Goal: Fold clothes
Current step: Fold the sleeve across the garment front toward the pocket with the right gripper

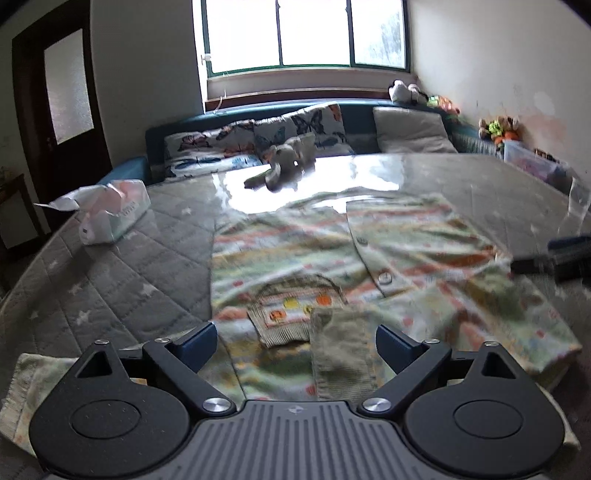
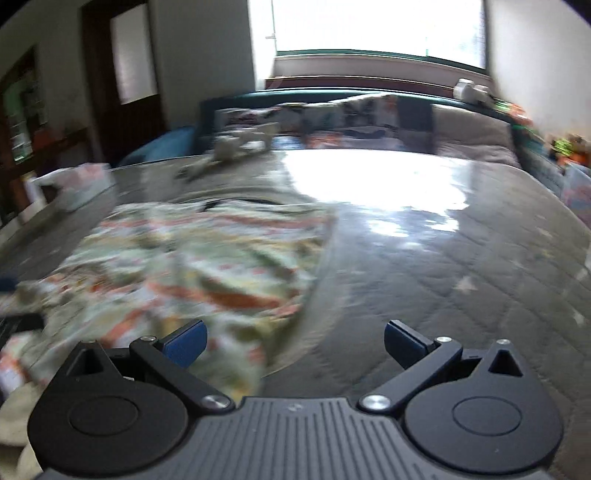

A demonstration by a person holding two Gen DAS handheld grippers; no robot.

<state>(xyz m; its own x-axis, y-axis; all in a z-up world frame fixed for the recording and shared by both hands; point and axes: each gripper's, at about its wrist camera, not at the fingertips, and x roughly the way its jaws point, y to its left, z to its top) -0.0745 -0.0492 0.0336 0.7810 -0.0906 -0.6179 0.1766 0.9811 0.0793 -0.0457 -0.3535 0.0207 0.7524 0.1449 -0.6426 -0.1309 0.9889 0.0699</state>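
While both tools hover low over the near side of the bed, the patterned knit cardigan in pale green, orange and white stripes lies spread on the grey quilted mattress cover with white stars. Its buttoned front panel is folded across the middle, and a ribbed olive cuff lies on top beside a small ribbed pocket with orange and yellow motifs. The left gripper has its blue-padded fingers spread wide with nothing between them, poised above the cardigan's near hem. The garment's left edge runs straight up the quilt, and open bedding stretches from there to a soft white tissue pack near the bed's left side. In the right wrist view, which is blurred, the right gripper is likewise wide apart and empty; its left finger is over the cardigan's right edge and its right finger over bare quilt. Beyond that edge the glossy mattress surface lies open all the way to the far pillows. A grey stuffed toy rests past the collar, well apart from the garment, before the butterfly-print pillows under the window.
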